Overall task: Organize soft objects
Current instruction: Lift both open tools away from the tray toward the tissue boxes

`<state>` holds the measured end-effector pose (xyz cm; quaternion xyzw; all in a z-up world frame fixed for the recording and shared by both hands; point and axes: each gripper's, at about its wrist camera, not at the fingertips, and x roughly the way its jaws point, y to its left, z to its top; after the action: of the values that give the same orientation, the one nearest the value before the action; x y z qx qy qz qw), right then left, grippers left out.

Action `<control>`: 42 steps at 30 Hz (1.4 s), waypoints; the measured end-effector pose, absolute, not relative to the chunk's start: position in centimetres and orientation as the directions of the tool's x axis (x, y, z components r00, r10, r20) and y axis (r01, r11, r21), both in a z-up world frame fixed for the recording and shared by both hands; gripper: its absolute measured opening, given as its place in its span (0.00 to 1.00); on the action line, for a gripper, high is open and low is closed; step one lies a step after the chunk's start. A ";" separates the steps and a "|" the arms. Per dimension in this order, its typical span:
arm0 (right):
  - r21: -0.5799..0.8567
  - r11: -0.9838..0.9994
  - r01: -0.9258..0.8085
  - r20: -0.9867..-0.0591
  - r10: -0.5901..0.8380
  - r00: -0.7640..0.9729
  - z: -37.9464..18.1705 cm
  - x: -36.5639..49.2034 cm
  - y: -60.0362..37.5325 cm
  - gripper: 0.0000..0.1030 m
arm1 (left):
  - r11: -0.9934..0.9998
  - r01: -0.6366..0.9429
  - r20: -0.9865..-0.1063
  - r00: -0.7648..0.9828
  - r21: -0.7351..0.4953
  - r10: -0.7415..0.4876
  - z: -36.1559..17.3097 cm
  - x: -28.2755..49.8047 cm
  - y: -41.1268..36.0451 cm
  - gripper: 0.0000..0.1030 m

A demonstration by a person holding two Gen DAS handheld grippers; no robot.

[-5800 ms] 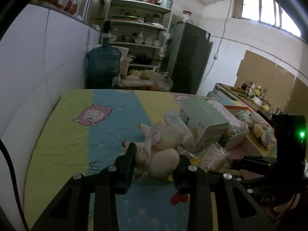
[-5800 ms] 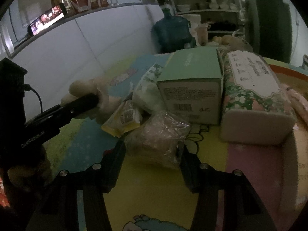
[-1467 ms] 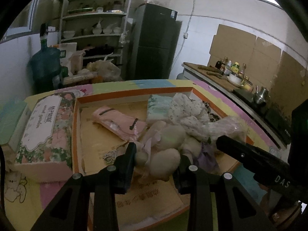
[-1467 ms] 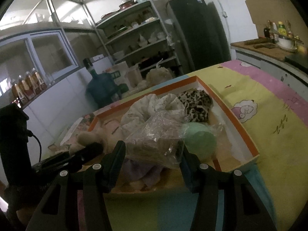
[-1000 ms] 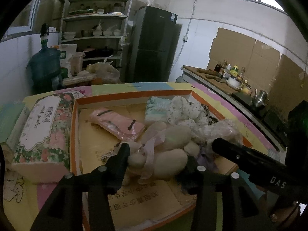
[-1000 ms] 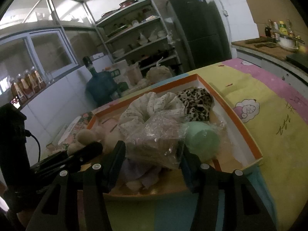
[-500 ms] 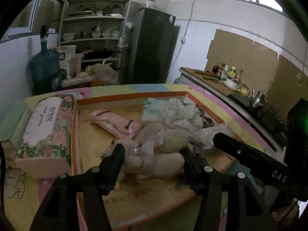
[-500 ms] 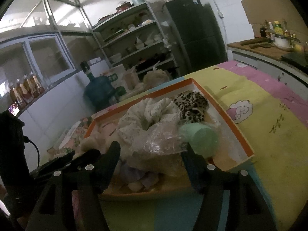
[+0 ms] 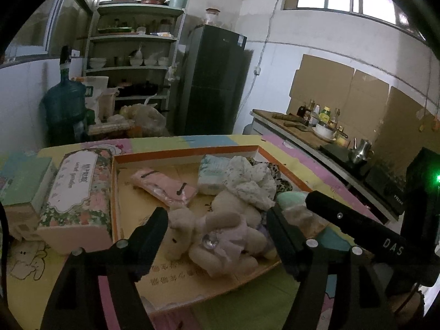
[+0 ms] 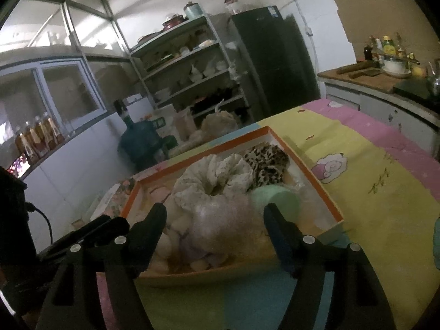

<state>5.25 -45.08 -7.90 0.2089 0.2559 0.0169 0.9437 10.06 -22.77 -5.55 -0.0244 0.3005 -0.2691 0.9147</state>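
Note:
A cream plush rabbit (image 9: 217,233) lies in the orange-rimmed box (image 9: 192,152), free between the spread fingers of my left gripper (image 9: 216,220), whose jaws are opening. The clear plastic bag (image 10: 220,220) rests in the same box (image 10: 327,195) beside a green roll (image 10: 277,199), between the fingers of my right gripper (image 10: 214,211), also opening and not pressing on it. A white floral cloth (image 10: 217,176), a leopard-print cloth (image 10: 265,162), a pink pouch (image 9: 162,187) and a tissue pack (image 9: 213,173) fill the box.
A floral tissue box (image 9: 77,189) and a green carton (image 9: 22,181) stand left of the box on the colourful cartoon tablecloth (image 10: 385,192). Beyond are a water jug (image 9: 64,110), shelves (image 9: 134,63), a dark fridge (image 9: 217,82) and a counter with bottles (image 9: 319,123).
Both grippers spread their fingers and let go: the plush rabbit and the plastic bag now lie in the box. Both grippers have drawn back and up a little.

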 end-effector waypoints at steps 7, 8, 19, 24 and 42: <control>0.399 0.914 0.077 -0.466 0.130 0.875 -7.2 4.2 -44.8 0.73 | 0.860 0.465 -0.520 0.691 -0.212 -0.502 -4.9 9.2 -21.9 0.71; 0.397 0.915 0.075 -0.464 0.129 0.876 -7.1 4.0 -44.7 0.73 | 0.861 0.463 -0.519 0.693 -0.211 -0.500 -4.8 9.1 -21.9 0.71; 0.381 0.923 0.052 -0.453 0.137 0.881 -6.0 3.0 -42.8 0.73 | 0.881 0.426 -0.497 0.730 -0.207 -0.469 -3.9 7.8 -20.0 0.71; 0.370 0.929 0.032 -0.449 0.148 0.881 -5.4 3.0 -41.6 0.73 | 0.891 0.407 -0.489 0.746 -0.202 -0.452 -3.6 7.2 -18.7 0.71; 0.331 0.942 -0.060 -0.441 0.211 0.872 -4.2 3.7 -35.6 0.73 | 0.919 0.326 -0.456 0.799 -0.220 -0.392 -2.8 5.9 -12.4 0.71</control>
<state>3.67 -35.59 -4.25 0.1554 0.2426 0.0711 0.9549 5.92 -12.40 -2.76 -0.0653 0.2540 -0.1899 0.9461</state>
